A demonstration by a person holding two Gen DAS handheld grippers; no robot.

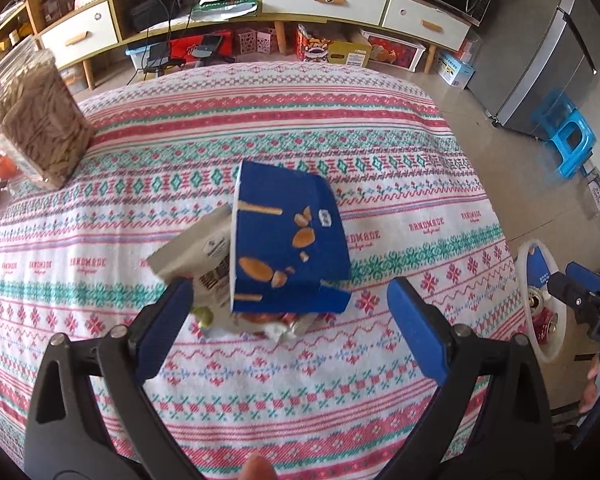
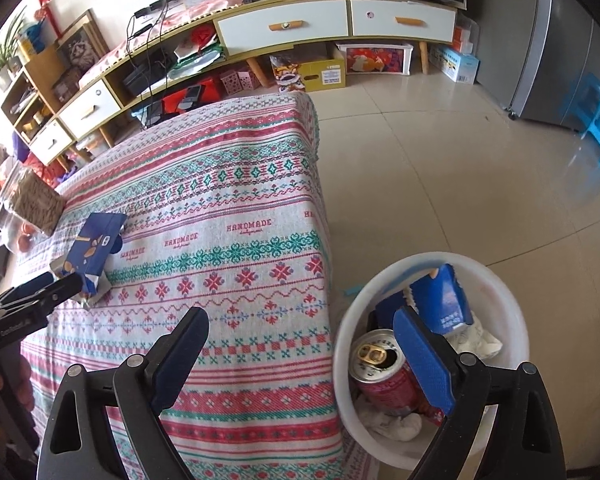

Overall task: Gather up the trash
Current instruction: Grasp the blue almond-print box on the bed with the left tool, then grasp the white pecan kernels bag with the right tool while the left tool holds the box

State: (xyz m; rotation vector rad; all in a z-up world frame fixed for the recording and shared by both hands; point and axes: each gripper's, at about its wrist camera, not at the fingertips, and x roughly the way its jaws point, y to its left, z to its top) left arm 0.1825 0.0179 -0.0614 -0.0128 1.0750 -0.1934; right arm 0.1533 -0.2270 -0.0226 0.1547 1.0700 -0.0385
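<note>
Trash: blue box (image 1: 288, 240) atop wrappers (image 1: 196, 254), twelve o'clock of left gripper (image 1: 290, 330), gaping. Right gripper (image 2: 300, 360) spread, empty, above bin (image 2: 512, 300). Next: straddle, pinch box.

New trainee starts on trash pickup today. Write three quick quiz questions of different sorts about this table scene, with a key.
1. True or false: the round white plastic bin beside the table already holds a red drink can.
2. Multiple choice: the blue cardboard snack box lies on A) the tiled floor, B) the patterned tablecloth, C) the cabinet shelf.
3. Fill in: the left tool is ____, with nothing pressed between its pads.

Key: 1 true; 2 B; 3 open. The right tool is open too, over the table edge and bin.
</note>
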